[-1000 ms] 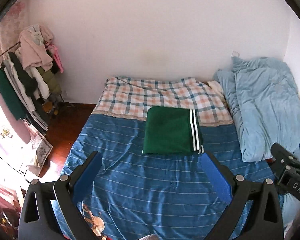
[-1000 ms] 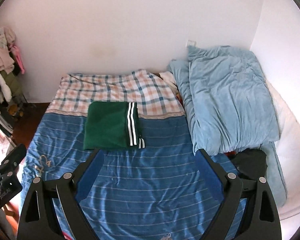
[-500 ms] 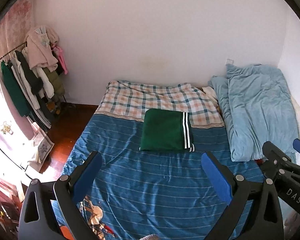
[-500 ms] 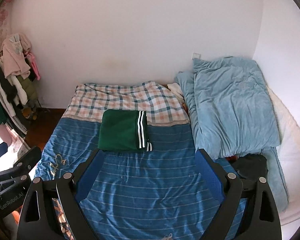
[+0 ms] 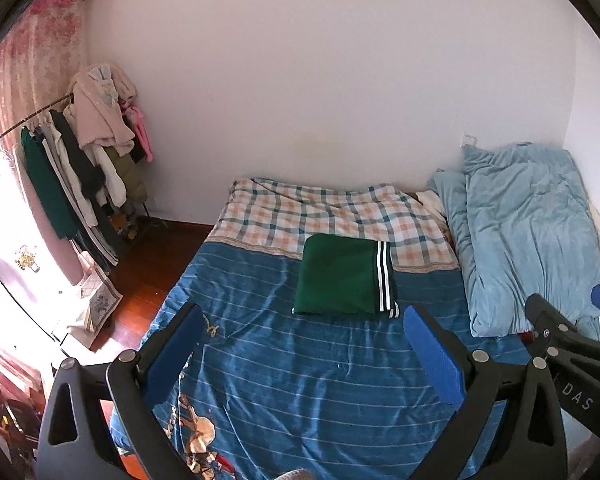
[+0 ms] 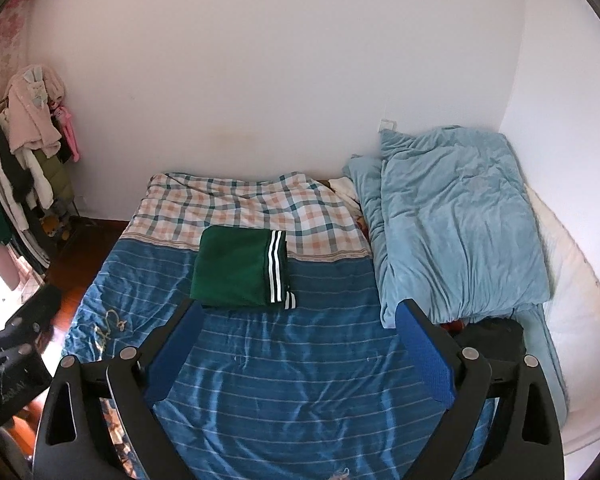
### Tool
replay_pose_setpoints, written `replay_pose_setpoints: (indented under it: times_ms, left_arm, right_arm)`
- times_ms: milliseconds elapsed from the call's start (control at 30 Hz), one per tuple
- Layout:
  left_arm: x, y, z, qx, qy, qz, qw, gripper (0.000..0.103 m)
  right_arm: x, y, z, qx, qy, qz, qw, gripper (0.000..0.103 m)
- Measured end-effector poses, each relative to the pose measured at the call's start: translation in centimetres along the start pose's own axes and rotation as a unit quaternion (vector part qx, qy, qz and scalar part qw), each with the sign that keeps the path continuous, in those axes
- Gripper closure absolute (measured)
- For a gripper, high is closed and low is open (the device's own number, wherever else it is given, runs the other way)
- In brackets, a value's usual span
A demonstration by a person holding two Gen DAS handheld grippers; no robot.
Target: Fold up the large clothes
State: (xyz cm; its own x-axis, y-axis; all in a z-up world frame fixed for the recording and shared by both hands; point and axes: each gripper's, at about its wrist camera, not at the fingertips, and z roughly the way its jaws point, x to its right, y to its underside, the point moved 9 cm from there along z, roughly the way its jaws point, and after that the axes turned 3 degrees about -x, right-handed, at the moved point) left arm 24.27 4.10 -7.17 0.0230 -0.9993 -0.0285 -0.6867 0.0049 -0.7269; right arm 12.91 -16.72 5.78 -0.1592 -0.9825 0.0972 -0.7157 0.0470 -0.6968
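A green garment with black and white stripes [image 5: 342,277] lies folded into a neat rectangle in the middle of the bed [image 5: 300,360]; it also shows in the right wrist view [image 6: 240,267]. My left gripper [image 5: 300,316] is open and empty, held above the near part of the bed, well short of the garment. My right gripper [image 6: 296,312] is open and empty too, also back from the garment. The right gripper shows at the right edge of the left wrist view [image 5: 572,344].
A light blue duvet [image 6: 452,220] is bunched along the bed's right side, with a dark item [image 6: 492,332] below it. A plaid blanket [image 5: 332,216] covers the far end. A clothes rack [image 5: 80,160] stands at the left over wood floor [image 5: 144,264].
Both grippers have pulled back and up from the bed. The folded garment looks smaller and farther away. It has not moved on the bed.
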Motion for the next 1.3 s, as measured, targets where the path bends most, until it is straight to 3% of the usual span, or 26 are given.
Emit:
replay_pose_setpoints:
  times_ms: [1300]
  left_arm:
    - [0.3, -0.4, -1.0, 0.007, -0.007, 0.004, 0.9999, 0.000]
  right_arm:
    - [0.5, 0.2, -0.8, 0.018, 0.008, -0.007, 1.000, 0.004]
